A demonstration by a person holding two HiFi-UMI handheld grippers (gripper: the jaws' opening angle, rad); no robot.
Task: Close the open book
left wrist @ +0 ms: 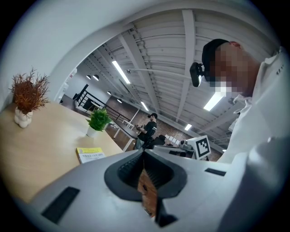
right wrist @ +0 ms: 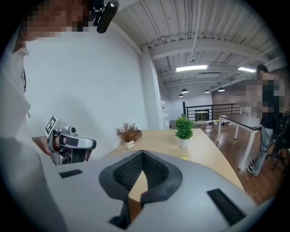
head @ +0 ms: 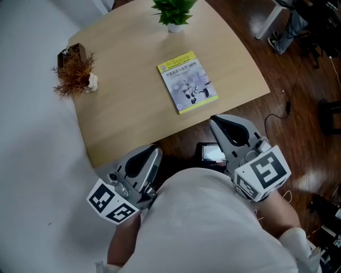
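While the closed book (head: 187,81) lies ahead on the table (head: 122,112), nearer the right gripper (head: 214,121) than the left gripper (head: 156,151), both grippers' fingers are pressed together, empty.

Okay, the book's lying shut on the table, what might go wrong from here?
1. The book already looks closed; reaching in with the shut left gripper or right gripper might shove it off the near edge of the table.
2. Overshooting might tip the potted plant just behind it.
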